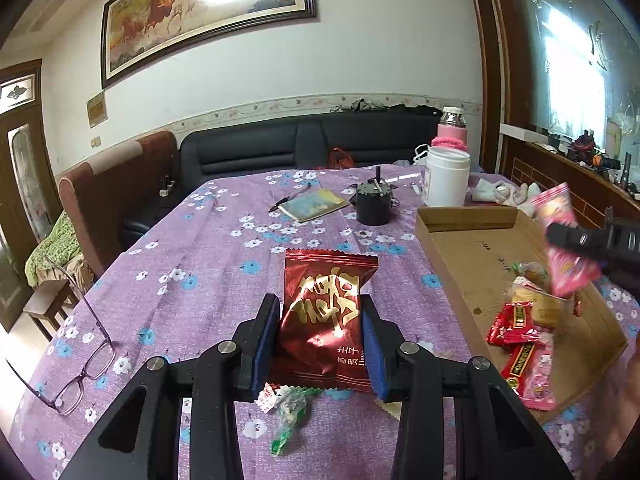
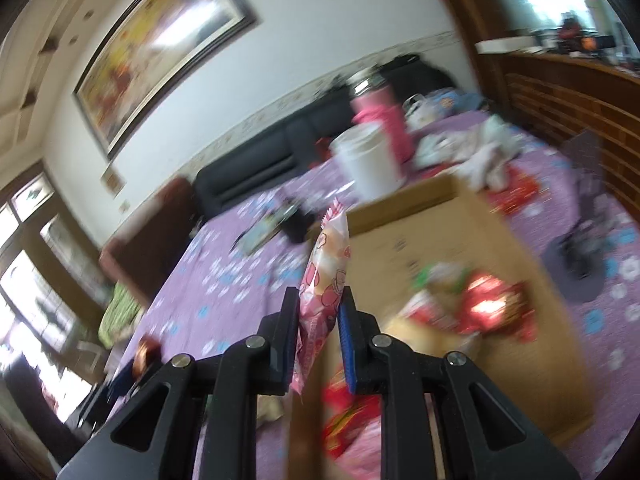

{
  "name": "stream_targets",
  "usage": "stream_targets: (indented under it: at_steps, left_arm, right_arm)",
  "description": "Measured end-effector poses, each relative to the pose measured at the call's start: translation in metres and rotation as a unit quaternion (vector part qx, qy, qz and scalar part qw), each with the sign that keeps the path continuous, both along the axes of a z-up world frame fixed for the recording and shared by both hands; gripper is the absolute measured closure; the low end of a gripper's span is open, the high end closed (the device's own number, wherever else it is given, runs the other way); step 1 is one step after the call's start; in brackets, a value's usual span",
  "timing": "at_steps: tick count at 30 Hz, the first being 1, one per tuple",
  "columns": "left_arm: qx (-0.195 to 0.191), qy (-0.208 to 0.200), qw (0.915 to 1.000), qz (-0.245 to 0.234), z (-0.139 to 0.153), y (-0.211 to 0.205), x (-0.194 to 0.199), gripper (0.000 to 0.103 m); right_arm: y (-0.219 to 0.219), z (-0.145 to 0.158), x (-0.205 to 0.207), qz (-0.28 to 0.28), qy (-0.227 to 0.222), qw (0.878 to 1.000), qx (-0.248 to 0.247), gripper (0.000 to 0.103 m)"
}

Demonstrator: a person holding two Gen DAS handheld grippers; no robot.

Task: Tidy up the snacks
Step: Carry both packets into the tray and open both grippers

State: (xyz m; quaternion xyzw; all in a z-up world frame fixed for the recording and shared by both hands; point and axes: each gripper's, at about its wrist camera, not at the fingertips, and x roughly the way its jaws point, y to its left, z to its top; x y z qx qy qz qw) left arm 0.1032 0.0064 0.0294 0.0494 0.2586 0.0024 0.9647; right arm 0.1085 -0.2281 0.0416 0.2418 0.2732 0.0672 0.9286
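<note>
— Left wrist view: how much room is the left gripper (image 1: pixel 320 344) getting?

— Plenty. Purple floral cloth (image 1: pixel 208 264) is stretching bare ahead of it, with glasses (image 1: pixel 80 360) lying near the table's left edge and the cardboard tray (image 1: pixel 464 216) sitting to the right, its near wall facing the gripper.

— And what is it carrying?

— Its jaws are clamping a dark red foil packet (image 1: pixel 326 320) with gold lettering, held upright above the cloth. A small green-and-white candy (image 1: pixel 288 408) is lying just under it.

— The other hand?

— The right gripper (image 2: pixel 319 336) is squeezing a pink snack packet (image 2: pixel 324 280) edge-on, over the tray's left wall (image 2: pixel 400 204). From the left camera only its black tip is showing, cut off at the frame edge.

— What's in the tray?

— Red wrapped snacks (image 1: pixel 516 324) are piling at the near end. The right wrist picture is blurring badly, so their labels are unreadable there.

— Anything farther back?

— A white jar (image 1: pixel 446 178) and a black pot (image 1: pixel 374 204) are standing beyond the tray.
</note>
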Motion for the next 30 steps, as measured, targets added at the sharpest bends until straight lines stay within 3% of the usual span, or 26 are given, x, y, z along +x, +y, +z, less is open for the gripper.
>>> stream_targets:
  at_steps: [4,12,16,21,30]
  left_arm:
    - [-0.027,0.021,0.9991,-0.026,0.002,-0.005,0.002,0.061]
    - [-0.02,0.053,0.9952,-0.079,0.018,-0.047,0.001,0.061]
    - [-0.053,0.103,0.9862,-0.118,0.014,-0.083,0.018,0.062]
    - [-0.071,0.145,0.977,-0.139,-0.013,-0.125,0.029,0.062]
    - [-0.038,0.136,0.9773,-0.158,-0.032,-0.138,0.025,0.062]
  right_arm:
    - [-0.037,0.0,0.003,-0.029,0.008,0.999,0.012,0.085]
    - [-0.054,-0.02,0.021,-0.029,0.064,0.997,0.027,0.085]
    - [-0.052,-0.023,0.022,-0.027,0.071,0.997,0.021,0.085]
    - [-0.057,-0.033,0.027,-0.025,0.092,0.995,0.027,0.085]
    - [-0.044,-0.047,0.037,-0.007,0.125,0.992,0.018,0.085]
